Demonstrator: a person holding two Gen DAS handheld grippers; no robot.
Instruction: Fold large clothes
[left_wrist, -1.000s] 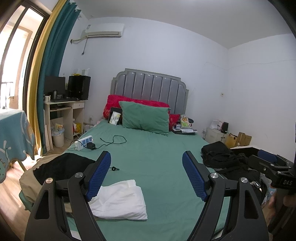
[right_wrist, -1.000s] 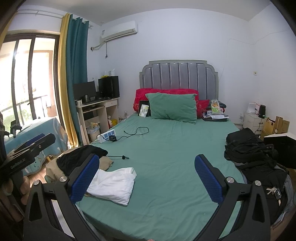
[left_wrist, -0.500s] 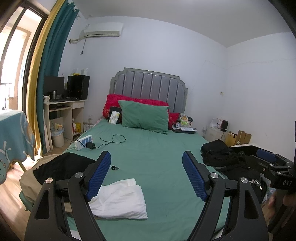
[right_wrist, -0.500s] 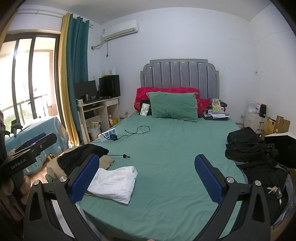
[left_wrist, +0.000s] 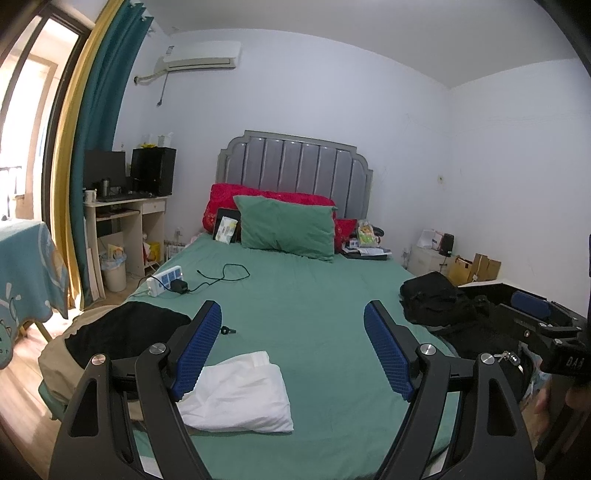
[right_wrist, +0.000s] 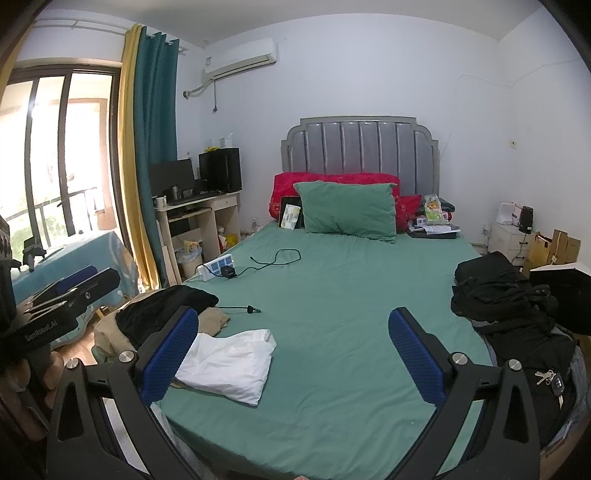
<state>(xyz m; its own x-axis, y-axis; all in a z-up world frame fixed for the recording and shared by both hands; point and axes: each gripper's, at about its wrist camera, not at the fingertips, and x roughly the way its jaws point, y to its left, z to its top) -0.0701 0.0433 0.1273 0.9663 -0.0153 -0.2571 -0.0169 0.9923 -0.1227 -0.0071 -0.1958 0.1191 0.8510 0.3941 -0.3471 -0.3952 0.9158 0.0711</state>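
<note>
At the foot of the bed (left_wrist: 317, 295), my left gripper (left_wrist: 291, 350) and right gripper (right_wrist: 293, 354) hover with fingers spread apart, holding nothing. The folded white garment (left_wrist: 240, 395) lies near the bed's left corner, long axis slanting toward the headboard (right_wrist: 360, 147). Beside it lies a black garment (left_wrist: 122, 328); black clothes (right_wrist: 495, 291) heap on the right edge. Beyond: power strip (left_wrist: 164, 284), green pillow (left_wrist: 288, 230).

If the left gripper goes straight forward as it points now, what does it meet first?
Probably the bare green bedsheet: the left gripper is open above it, the white folded cloth lies left of its line. Depth is unclear.
</note>
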